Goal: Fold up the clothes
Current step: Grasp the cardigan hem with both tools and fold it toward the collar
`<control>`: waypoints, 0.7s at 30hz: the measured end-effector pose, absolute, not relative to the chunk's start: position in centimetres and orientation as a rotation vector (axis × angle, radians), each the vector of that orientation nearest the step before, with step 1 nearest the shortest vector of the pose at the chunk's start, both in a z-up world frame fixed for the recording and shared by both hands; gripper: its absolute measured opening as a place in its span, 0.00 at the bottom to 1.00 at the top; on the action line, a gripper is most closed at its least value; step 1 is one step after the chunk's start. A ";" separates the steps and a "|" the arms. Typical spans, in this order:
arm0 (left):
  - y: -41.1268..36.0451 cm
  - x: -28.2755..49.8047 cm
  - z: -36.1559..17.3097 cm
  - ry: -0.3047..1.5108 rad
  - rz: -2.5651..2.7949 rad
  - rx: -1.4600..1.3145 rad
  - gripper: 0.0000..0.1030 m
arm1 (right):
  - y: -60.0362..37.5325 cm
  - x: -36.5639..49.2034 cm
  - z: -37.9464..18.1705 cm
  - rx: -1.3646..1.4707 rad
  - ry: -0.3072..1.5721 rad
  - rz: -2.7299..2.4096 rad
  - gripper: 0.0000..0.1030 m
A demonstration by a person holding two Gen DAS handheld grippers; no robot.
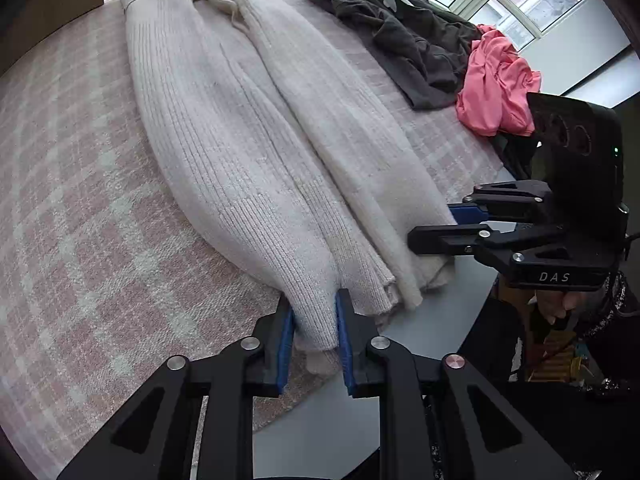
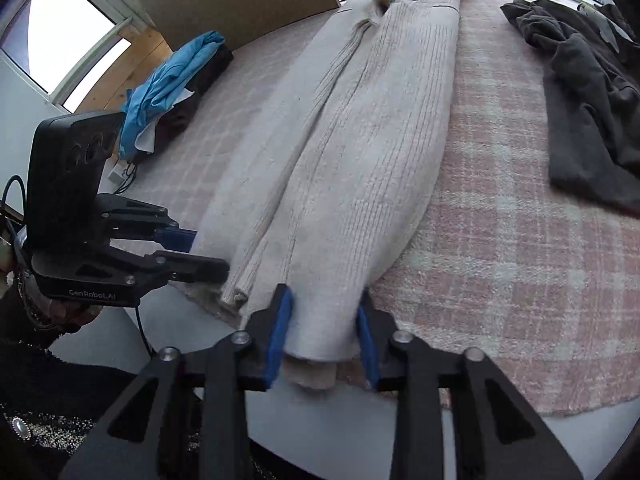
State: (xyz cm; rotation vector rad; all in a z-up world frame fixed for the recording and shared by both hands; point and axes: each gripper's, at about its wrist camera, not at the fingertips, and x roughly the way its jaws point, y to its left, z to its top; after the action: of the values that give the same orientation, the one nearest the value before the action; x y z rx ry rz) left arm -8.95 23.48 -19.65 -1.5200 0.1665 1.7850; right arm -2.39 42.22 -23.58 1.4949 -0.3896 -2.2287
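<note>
Gripping the near hem of the cream knitted dress (image 1: 248, 152), my left claw (image 1: 314, 336) is clenched on one corner, its blue pads pressing the knit from both sides; just to its right my right claw (image 2: 322, 340) is clenched on the other corner; the dress runs straight away from both claws across the pink checked blanket (image 2: 520, 240); I judge two matched holds keep the hem level for folding; dark clothes (image 2: 588, 100) lie off right.
</note>
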 end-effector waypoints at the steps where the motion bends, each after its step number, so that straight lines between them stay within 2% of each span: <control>1: 23.5 -9.0 -19.1 0.148 1.780 -1.498 0.15 | 42.6 -2.5 -23.5 1.482 -0.441 -2.210 0.21; 6: 22.8 -11.6 -14.0 -0.039 1.778 -1.380 0.15 | 44.7 -3.4 -20.8 1.351 -0.721 -2.128 0.17; 10: 22.6 -16.4 -8.4 -0.104 1.825 -1.207 0.14 | 46.9 -6.8 -14.6 1.169 -0.784 -2.176 0.16; 15: 23.3 -24.9 -2.4 -0.108 1.926 -1.012 0.09 | 49.3 -14.8 -7.7 0.973 -0.756 -2.263 0.07; 17: 24.0 -28.8 -1.8 -0.110 1.964 -1.002 0.04 | 50.6 -18.4 -6.0 0.904 -0.744 -2.310 0.05; 21: 25.2 -35.9 -3.9 -0.123 2.015 -1.058 0.00 | 52.0 -26.5 -5.6 0.883 -0.751 -2.383 0.04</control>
State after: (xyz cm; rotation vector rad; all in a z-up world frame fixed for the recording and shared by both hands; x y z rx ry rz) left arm -35.94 25.15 -3.93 -1.0585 -0.1229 2.0153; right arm -26.52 52.03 -5.58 0.8827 -0.7513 -2.3834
